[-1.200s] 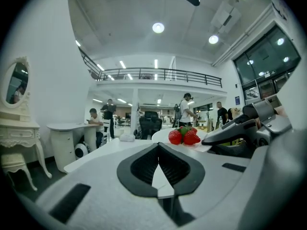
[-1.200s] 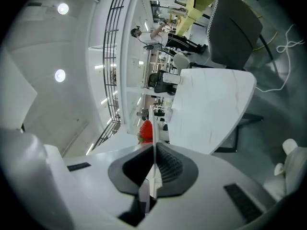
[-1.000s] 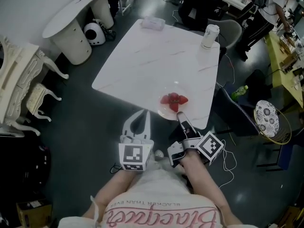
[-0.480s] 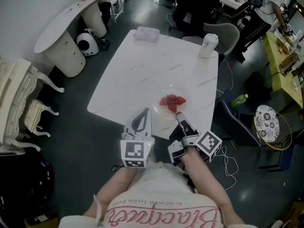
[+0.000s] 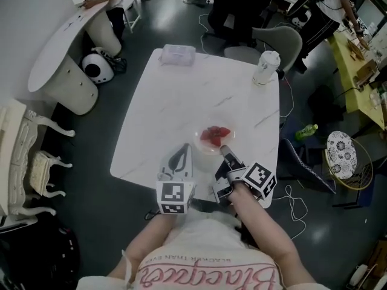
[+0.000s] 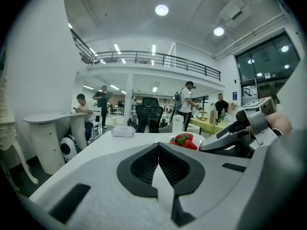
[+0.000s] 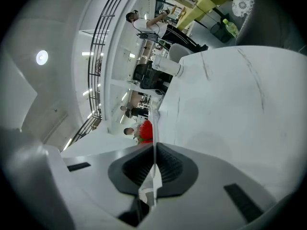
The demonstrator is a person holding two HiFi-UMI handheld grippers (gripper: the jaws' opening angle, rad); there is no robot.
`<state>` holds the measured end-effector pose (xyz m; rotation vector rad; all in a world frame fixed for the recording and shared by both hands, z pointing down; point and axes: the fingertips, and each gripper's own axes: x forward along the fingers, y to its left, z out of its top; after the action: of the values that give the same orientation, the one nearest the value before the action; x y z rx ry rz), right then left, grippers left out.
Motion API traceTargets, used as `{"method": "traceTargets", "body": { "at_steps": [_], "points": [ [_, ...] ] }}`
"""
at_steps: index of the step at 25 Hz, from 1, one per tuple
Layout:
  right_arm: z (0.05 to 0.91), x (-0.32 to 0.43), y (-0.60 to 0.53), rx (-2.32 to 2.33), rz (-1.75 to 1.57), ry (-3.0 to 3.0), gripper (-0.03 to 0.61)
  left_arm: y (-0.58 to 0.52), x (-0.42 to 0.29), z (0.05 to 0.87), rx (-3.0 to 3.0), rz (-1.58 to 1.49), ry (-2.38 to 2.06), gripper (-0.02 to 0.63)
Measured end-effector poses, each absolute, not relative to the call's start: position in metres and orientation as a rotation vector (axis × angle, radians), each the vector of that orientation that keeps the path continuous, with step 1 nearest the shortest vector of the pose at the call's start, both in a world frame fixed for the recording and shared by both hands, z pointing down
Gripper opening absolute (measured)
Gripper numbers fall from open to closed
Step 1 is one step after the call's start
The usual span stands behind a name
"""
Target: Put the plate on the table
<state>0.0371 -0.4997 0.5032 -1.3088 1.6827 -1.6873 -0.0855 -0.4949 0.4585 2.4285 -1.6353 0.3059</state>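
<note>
Plate (image 5: 202,145), with strawberries (image 5: 213,135): over the table's (image 5: 181,95) near edge, rim pinched in right gripper (image 5: 224,152). Left gripper (image 5: 184,150): jaws together, empty, at same edge. Step: likely set-down. Next: rest flat on table, release.

The dark floor (image 5: 91,192) holds a curved counter (image 5: 57,53).

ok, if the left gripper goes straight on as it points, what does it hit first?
Likely nothing: bare table lies ahead of the left gripper; the plate sits just to its right.
</note>
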Motion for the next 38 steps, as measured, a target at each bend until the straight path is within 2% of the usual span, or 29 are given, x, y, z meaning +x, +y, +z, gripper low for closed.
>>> {"method": "traceTargets", "body": {
  "at_steps": [16, 26, 33, 38],
  "points": [
    [0.594, 0.038, -0.549, -1.512, -1.827, 1.683, 0.011, -0.569, -0.076, 0.554, 2.33, 0.511, -1.491, 0.005],
    [0.627, 0.053, -0.563, -1.784, -1.767, 1.853, 0.014, -0.58, -0.074, 0.56, 2.296, 0.492, -1.504, 0.005],
    [0.638, 0.067, -0.565, -2.063, -1.704, 1.921, 0.069, -0.579, -0.072, 0.561, 2.302, 0.505, -1.5, 0.005],
    [0.636, 0.071, -0.57, -2.199, -1.549, 2.099, 0.084, -0.579, -0.074, 0.557, 2.305, 0.505, -1.51, 0.005]
  ]
}}
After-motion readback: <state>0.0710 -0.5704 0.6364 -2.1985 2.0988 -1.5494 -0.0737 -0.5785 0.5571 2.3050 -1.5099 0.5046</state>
